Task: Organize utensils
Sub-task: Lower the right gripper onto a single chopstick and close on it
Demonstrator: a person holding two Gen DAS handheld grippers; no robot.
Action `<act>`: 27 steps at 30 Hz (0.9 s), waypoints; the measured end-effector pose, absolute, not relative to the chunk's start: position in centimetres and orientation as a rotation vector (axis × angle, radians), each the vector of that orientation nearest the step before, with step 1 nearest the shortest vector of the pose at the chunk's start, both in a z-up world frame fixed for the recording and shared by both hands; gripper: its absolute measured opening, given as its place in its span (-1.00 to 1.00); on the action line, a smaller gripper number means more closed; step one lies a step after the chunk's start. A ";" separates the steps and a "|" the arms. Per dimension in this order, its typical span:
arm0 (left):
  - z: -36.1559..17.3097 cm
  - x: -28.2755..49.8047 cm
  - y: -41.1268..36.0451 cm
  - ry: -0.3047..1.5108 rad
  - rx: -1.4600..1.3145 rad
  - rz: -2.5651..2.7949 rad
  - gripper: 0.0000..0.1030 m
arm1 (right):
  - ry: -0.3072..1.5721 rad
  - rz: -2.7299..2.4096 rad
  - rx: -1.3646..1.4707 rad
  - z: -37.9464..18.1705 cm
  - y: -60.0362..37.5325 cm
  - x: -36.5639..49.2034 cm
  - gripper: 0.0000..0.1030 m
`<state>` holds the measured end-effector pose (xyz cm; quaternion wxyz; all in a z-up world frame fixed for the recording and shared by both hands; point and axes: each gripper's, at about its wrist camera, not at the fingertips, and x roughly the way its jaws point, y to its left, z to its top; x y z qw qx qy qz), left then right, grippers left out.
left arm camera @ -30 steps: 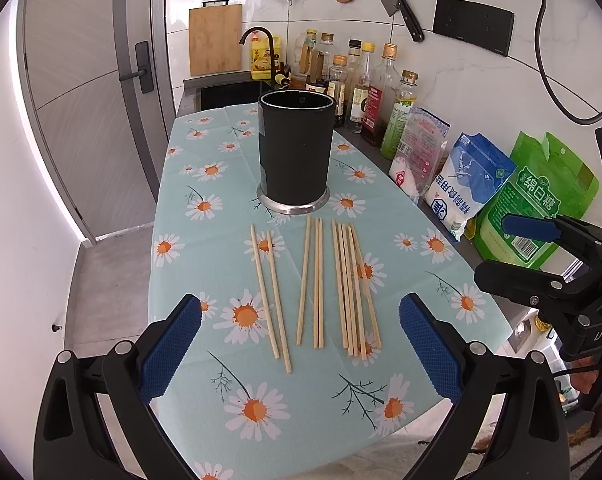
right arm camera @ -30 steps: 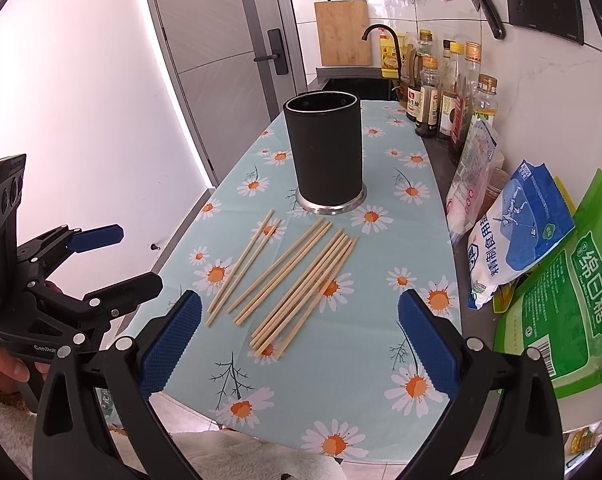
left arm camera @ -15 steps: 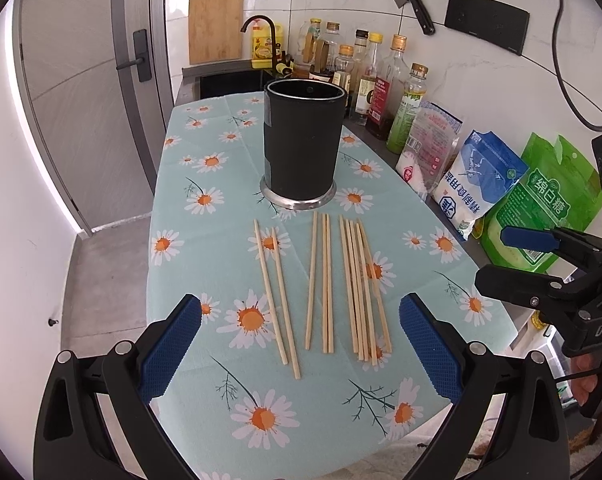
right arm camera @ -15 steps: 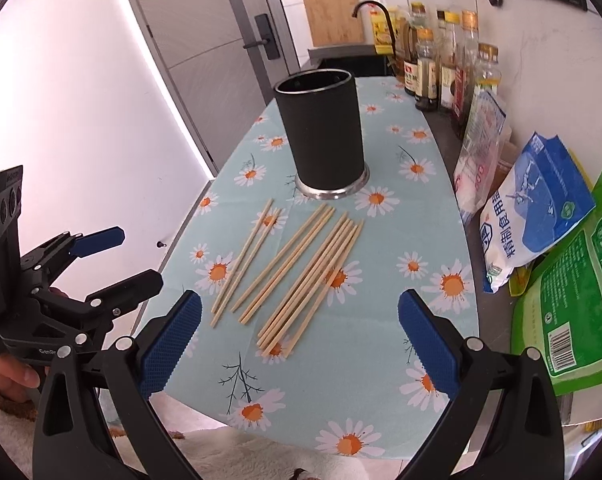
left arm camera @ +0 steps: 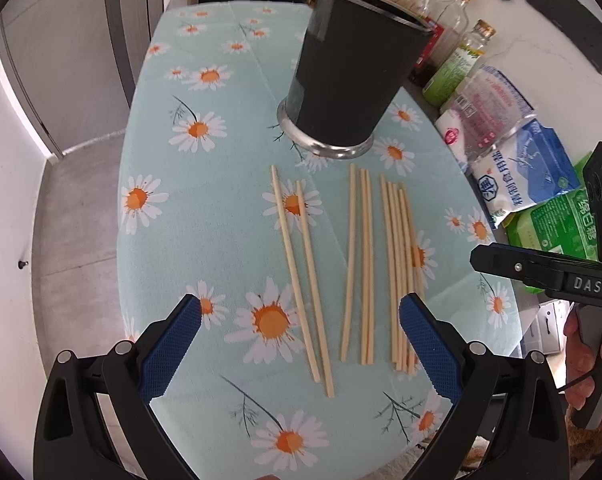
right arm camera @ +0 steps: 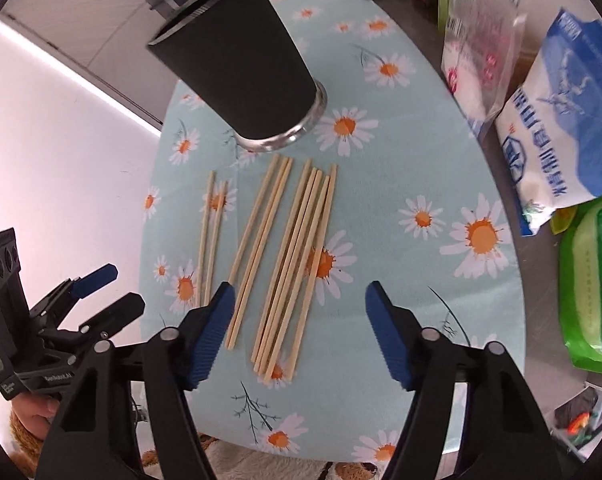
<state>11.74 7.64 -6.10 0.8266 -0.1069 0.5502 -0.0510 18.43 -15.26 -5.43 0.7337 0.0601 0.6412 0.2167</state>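
The table under the pale blue daisy-print cloth (left arm camera: 229, 128) is ending in a rounded near edge just below both grippers, and its left edge is dropping off to grey floor (left arm camera: 77, 216). Along the right edge, plastic food bags (right arm camera: 557, 128) and glass bottles (left arm camera: 457, 60) are crowding the wall side. Bare cloth is lying open to the left of the sticks and around the near corner.

The pale wooden chopsticks (left arm camera: 361, 264) are lying flat on the cloth in three loose groups, a pair on the left, three in the middle and a tighter bunch on the right. They are pointing toward the tall black cylindrical holder with a silver base ring (left arm camera: 353, 80), which is standing upright just beyond their far tips.

The left gripper (left arm camera: 301, 344) is angling steeply down over the near ends, its blue-padded jaws standing wide apart and touching nothing. The right gripper (right arm camera: 299, 332) is also tilting steeply down; its jaws are closing, straddling the right bunch's near ends without pressing them yet. A hand (left arm camera: 581, 364) is gripping the right tool's handle.
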 end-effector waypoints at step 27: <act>-9.4 17.4 12.9 1.345 -0.340 -0.217 0.85 | 1.654 0.169 -0.068 -11.4 -9.0 23.6 -0.82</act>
